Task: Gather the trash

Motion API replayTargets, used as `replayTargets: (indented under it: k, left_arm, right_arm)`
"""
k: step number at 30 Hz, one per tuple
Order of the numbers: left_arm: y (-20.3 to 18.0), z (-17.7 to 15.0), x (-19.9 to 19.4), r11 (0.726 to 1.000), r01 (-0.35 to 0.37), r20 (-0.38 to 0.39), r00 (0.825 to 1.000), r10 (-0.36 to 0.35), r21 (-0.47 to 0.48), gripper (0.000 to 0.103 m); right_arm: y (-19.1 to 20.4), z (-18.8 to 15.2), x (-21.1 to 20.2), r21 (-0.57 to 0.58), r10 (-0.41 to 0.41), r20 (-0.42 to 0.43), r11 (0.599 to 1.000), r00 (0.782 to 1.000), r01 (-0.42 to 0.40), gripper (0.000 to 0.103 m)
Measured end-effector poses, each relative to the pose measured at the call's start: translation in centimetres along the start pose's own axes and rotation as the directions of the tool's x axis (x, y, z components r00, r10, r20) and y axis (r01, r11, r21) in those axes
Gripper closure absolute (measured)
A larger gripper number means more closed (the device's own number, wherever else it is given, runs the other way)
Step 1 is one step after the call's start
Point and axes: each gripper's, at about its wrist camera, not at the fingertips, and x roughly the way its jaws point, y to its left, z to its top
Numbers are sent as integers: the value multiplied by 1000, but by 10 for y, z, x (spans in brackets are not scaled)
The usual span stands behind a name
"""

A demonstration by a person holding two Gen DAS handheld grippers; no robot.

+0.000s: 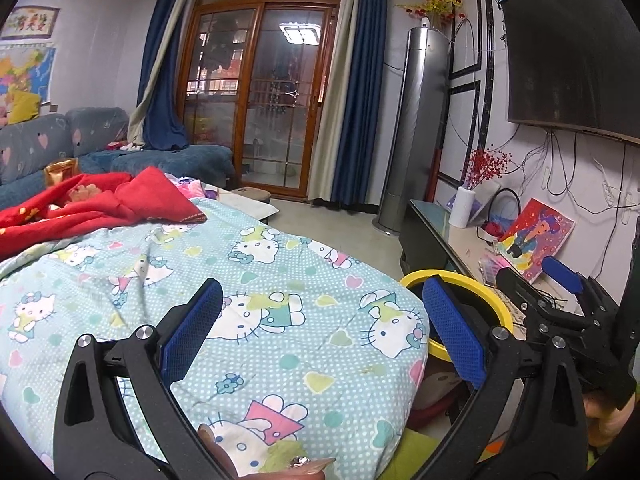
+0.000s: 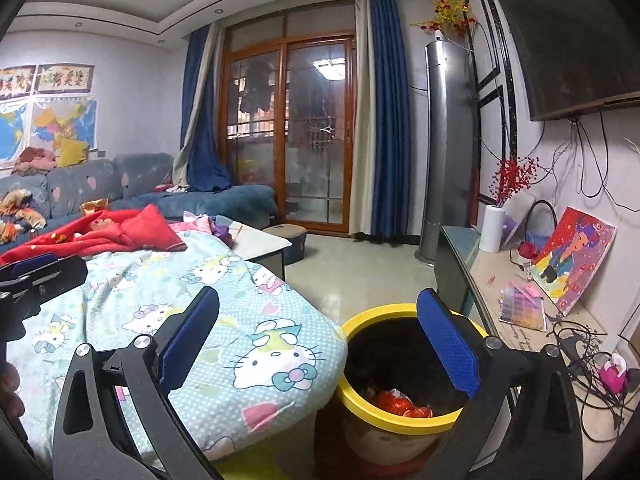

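Both tongs, left and right, gaping, empty. Bin by quilt. I'd scan for next scrap before reaching.

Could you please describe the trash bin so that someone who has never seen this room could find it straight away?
Start at the bed with the pale blue cartoon-cat quilt and go to its corner nearest the low TV counter. In the gap between them stands the trash bin, a round tub. Its bright yellow rim, black inside and red wrappers at the bottom set it apart from everything nearby.
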Motion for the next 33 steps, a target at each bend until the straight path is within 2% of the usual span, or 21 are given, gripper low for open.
replayTargets:
  k: [8, 33]
  left_arm:
    - [-3, -2, 2, 1000, 6, -14, 1000, -6, 0, 11]
    - [-4, -3, 2, 1000, 4, -15, 1000, -4, -1, 11]
  right_arm:
    - [-3, 0, 5, 20, -8, -27, 1000, 1000, 9, 7]
    - [-4, 0, 6, 15, -4, -27, 1000, 1000, 5, 7]
